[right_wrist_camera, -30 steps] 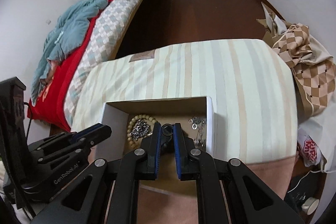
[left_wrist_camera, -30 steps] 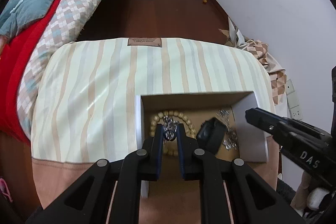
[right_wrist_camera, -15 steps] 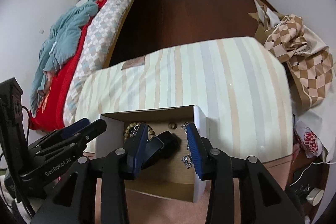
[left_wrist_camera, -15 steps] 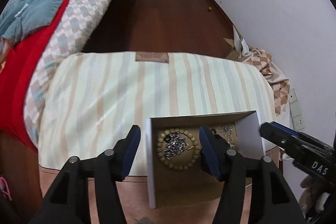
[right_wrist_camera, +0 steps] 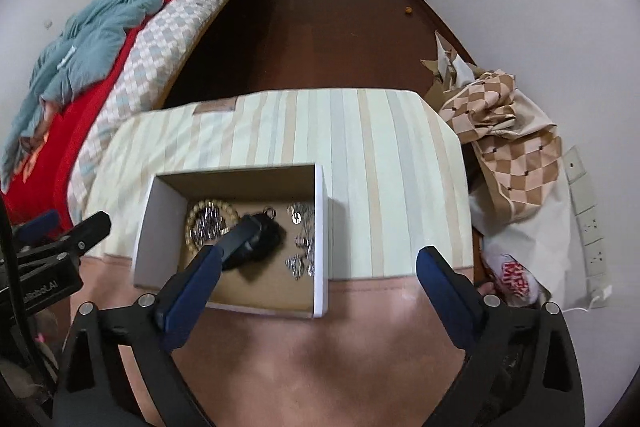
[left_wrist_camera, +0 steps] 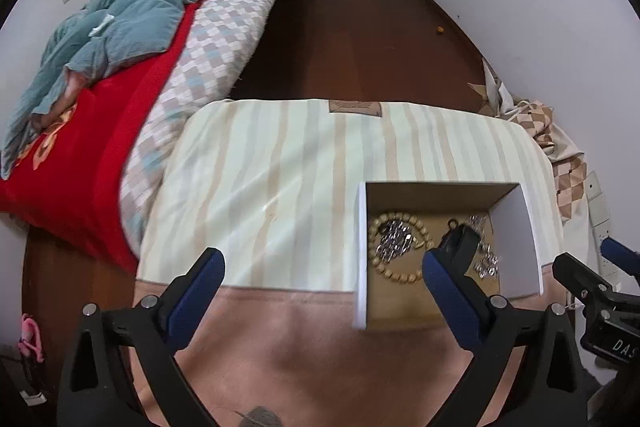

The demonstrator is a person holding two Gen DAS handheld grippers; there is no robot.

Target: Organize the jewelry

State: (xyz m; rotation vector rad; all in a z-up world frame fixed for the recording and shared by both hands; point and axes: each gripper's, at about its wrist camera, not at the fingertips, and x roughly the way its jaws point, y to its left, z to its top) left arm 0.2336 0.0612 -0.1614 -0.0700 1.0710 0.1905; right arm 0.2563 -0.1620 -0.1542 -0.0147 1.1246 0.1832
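Observation:
An open cardboard box [left_wrist_camera: 516, 239] [right_wrist_camera: 322, 219] stands at the near edge of a striped cushion [left_wrist_camera: 288, 171] [right_wrist_camera: 380, 155]. Inside lie a wooden bead bracelet [left_wrist_camera: 400, 273] [right_wrist_camera: 192, 213], a silver chain heap [left_wrist_camera: 394, 241] [right_wrist_camera: 206, 227], a black strap item [left_wrist_camera: 460, 239] [right_wrist_camera: 256, 239] and small silver pieces [left_wrist_camera: 486, 259] [right_wrist_camera: 300, 247]. My left gripper [left_wrist_camera: 322, 267] is wide open and empty, above and near the box's left side. My right gripper [right_wrist_camera: 316, 263] is wide open and empty, over the box's near right corner.
A bed with a red blanket [left_wrist_camera: 80, 155] and a teal cover [left_wrist_camera: 132, 15] lies to the left. Dark wooden floor [left_wrist_camera: 360, 43] stretches to a white door. Checkered fabric [right_wrist_camera: 508, 131] and a wall socket strip [right_wrist_camera: 588, 219] are at the right.
Both grippers opened from shut, let go of the jewelry into the box, and pulled back and up. The left gripper shifted leftward.

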